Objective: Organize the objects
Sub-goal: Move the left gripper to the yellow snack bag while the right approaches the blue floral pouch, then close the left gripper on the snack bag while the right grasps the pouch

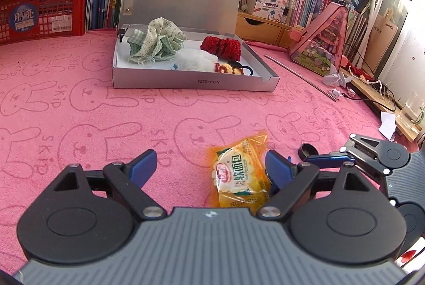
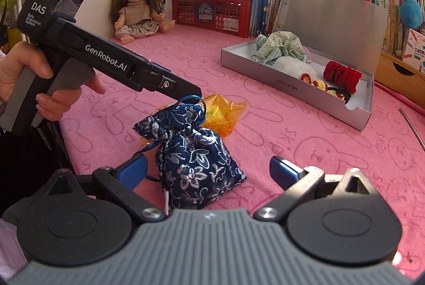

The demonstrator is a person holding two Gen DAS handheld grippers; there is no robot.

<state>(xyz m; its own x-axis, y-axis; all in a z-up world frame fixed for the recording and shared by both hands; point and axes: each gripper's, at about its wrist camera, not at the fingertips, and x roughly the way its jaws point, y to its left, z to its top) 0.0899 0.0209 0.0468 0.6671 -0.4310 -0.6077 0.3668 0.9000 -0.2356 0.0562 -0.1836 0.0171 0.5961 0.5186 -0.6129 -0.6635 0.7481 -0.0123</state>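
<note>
Snack packet in orange-yellow plastic (image 1: 240, 173) lies on the pink rabbit-print towel (image 1: 79, 112) covering the counter, between the spread, released left tongs (image 1: 209, 165). Just beside it sits a navy floral drawstring pouch (image 2: 192, 154), framed by the right tongs (image 2: 208, 169), also released. Farther back, an open silver cardboard box (image 1: 191, 81) holds fabric scrunchies.

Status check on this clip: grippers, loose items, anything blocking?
Left gripper open over snack packet. Right gripper open around blue floral pouch. Silver box open, partly filled. Path to it clear.
</note>
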